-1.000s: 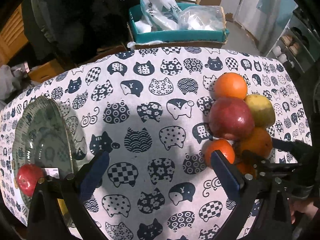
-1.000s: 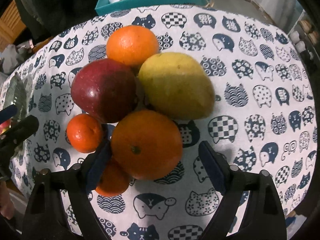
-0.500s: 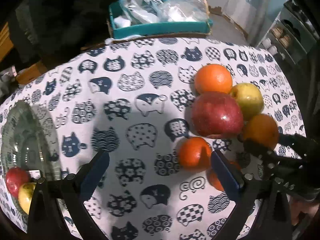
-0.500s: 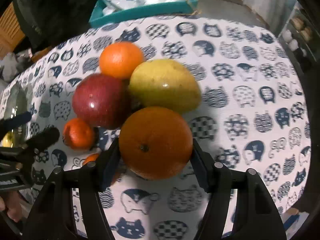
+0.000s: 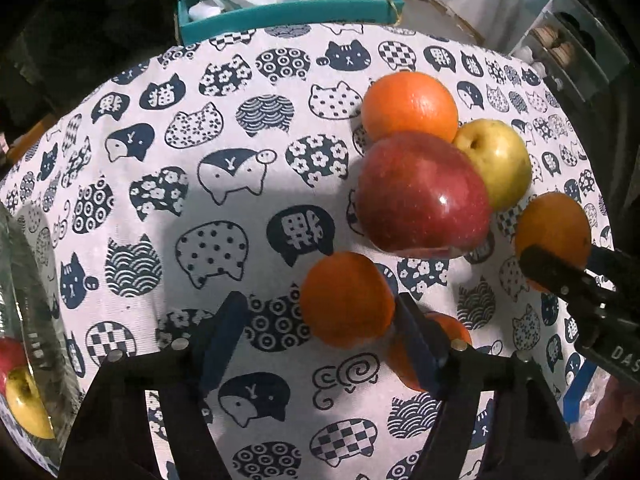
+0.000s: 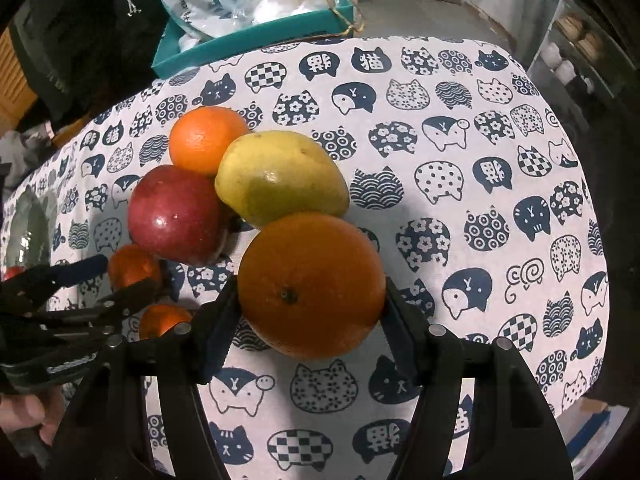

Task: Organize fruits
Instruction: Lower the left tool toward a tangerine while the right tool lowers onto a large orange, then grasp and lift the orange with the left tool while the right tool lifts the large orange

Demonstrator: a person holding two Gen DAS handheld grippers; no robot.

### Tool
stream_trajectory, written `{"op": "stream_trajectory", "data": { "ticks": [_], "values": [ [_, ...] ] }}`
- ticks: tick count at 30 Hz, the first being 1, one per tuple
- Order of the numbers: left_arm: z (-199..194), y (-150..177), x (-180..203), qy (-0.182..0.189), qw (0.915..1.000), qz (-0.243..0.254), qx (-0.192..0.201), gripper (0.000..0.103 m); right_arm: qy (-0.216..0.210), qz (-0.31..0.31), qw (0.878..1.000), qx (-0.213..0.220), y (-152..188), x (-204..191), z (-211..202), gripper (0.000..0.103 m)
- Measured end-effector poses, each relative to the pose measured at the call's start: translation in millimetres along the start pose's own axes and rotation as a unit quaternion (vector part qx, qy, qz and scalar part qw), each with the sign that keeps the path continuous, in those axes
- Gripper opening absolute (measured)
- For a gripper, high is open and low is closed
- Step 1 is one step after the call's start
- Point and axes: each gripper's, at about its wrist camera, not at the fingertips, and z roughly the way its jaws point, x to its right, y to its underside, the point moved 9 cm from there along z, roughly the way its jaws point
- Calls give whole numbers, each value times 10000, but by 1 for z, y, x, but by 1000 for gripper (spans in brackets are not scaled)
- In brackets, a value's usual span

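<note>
Covering the table, a cat-print cloth (image 5: pixel 224 208); teal box (image 5: pixel 288 16) behind

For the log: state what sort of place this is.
Probably a home: a table under a cat-print cloth, a teal box of plastic bags behind it, and a rack of household items.

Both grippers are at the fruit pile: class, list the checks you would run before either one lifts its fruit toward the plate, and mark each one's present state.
1. Right gripper jaws pressed on both sides of the large orange: ok.
2. Left gripper jaws shut on the small orange: not ok, a gap shows beside the left jaw.
3. Large orange free of the yellow fruit behind it: cannot tell.
4. Red apple clear of the left gripper: ok.
5. Glass plate has room: cannot tell, mostly out of frame.
</note>
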Motion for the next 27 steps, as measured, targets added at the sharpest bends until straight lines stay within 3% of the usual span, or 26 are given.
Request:
{"op": "stream_trajectory", "data": {
  "ticks": [8, 14, 27],
  "values": [
    [-4, -3, 13, 207, 9995, 213, 105, 47, 45, -144, 9999, 25, -1, -7, 0, 67],
    [-7, -4, 14, 128, 9994, 241, 192, 46, 117, -343, 9993, 118, -3, -13, -3, 67],
    [-69, -11, -11, -36, 9951, 88, 989, 45, 190, -648, 9955, 664, -21, -31, -41, 66]
  ]
}}
